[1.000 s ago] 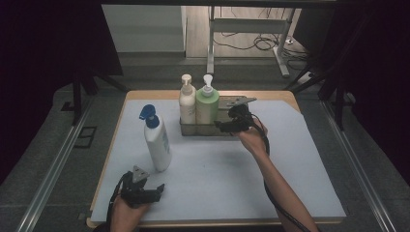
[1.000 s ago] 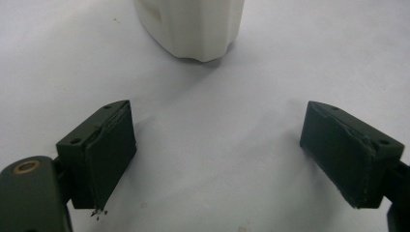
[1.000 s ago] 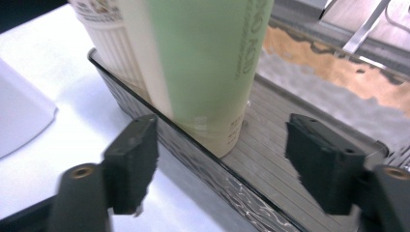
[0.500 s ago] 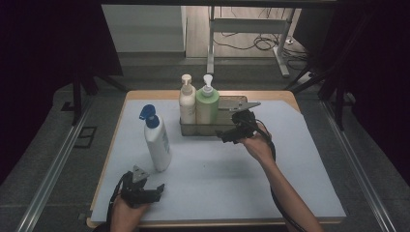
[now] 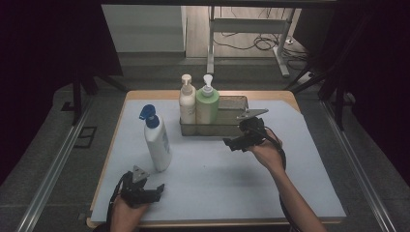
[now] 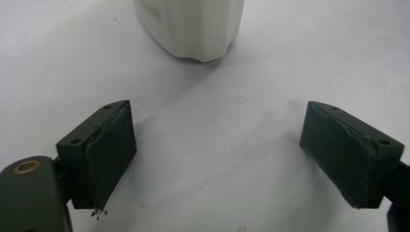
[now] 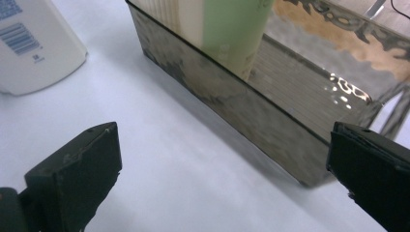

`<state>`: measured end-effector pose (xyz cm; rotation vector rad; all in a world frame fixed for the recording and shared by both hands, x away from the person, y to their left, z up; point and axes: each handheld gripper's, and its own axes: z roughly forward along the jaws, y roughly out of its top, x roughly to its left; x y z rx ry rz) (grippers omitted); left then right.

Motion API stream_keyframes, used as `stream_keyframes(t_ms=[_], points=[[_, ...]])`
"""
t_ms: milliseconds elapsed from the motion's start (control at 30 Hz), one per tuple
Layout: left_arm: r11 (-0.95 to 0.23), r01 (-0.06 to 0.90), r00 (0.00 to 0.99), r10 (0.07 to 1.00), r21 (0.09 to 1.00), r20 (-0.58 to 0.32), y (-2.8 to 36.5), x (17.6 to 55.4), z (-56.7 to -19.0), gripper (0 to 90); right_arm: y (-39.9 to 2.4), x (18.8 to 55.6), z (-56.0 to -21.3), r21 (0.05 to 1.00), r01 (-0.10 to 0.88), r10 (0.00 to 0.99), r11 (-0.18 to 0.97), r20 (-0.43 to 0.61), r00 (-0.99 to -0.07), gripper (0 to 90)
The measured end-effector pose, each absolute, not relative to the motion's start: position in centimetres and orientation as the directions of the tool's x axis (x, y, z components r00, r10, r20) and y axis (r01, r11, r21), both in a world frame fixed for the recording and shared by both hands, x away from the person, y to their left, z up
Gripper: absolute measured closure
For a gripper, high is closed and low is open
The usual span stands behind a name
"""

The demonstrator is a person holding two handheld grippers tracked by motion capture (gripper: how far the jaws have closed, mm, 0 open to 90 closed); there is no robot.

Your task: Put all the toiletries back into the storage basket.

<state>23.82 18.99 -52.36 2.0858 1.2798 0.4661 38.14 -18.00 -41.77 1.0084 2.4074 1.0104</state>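
Metal tray (image 5: 232,126) (green bottle (image 5: 207,105) inside) sits just beyond the released right claw (image 5: 238,142); left claw (image 5: 145,191), also released, lies well nearer.

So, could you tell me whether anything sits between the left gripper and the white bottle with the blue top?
Nothing visible does. The left gripper is open, and bare white sheet lies between its jaws and the bottle just ahead.
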Motion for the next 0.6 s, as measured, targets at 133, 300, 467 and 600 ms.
stream_keyframes(t_ms=[133,300,467,600], points=[[-0.322,0.659,0.463,0.886,0.680,-0.030,19.0,23.8,-52.4,12.3,-18.7,37.5,-41.8,0.720,0.488,0.730,0.494,-0.039,-0.683,0.0],[-0.322,0.659,0.463,0.886,0.679,-0.029,19.0,23.8,-52.4,12.3,-20.0,36.5,-41.7,0.711,0.500,0.740,0.495,-0.043,-0.671,2.2],[-0.322,0.659,0.463,0.886,0.679,-0.030,19.0,23.8,-52.4,12.3,-21.1,35.3,-41.6,0.695,0.503,0.745,0.514,-0.071,-0.664,2.9],[-0.322,0.659,0.463,0.886,0.679,-0.030,19.0,23.8,-52.4,12.3,-22.0,34.5,-41.7,0.690,0.513,0.756,0.511,-0.077,-0.650,2.9]])
